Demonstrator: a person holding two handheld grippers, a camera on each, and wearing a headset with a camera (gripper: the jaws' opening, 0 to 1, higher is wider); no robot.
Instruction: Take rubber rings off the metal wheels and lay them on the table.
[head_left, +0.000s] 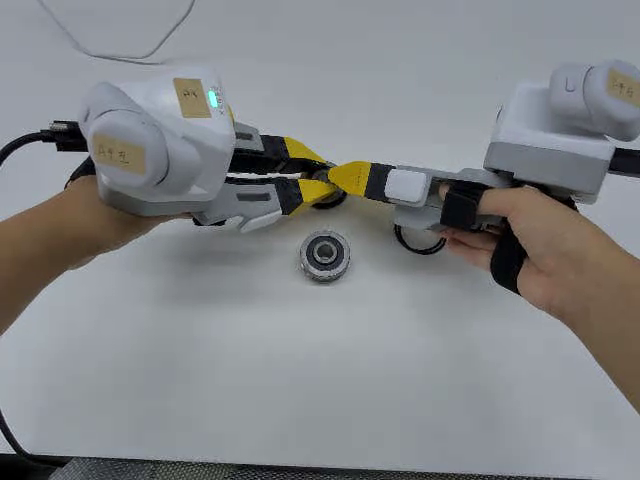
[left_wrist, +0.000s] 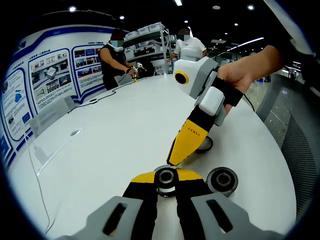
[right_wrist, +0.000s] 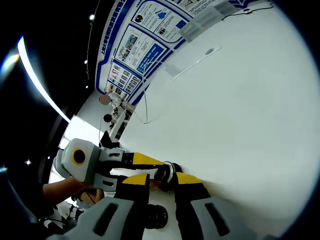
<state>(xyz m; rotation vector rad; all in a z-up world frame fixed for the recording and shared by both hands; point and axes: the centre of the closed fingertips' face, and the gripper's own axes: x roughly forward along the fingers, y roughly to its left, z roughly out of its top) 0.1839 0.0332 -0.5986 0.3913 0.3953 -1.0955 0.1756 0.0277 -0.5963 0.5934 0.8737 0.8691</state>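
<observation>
**Peel the ring while the wheel is pinned**

The left hand-held gripper (head_left: 322, 184) is clamped on a metal wheel (left_wrist: 166, 178), holding it just above the white surface (head_left: 300, 380). The right hand-held gripper (left_wrist: 176, 159) meets that wheel from the opposite side. Its yellow jaws are drawn narrow against the rim, and I cannot tell whether they have already nipped the rubber ring.

The step in hand looks like stripping the ring from the clamped wheel. To do it well:

- The left grip should hold firm on the metal faces and leave the rubber free to slide.
- The right tips should catch one short arc of the ring, lift it over the rim edge, then roll it off sideways rather than pull straight out.

A second wheel (head_left: 325, 256) lies on the surface just in front of the clamped wheel. One loose ring (head_left: 420, 241) lies to the clamped wheel's right, under the right hand-held gripper. The freed ring would sit well beside that one.
</observation>
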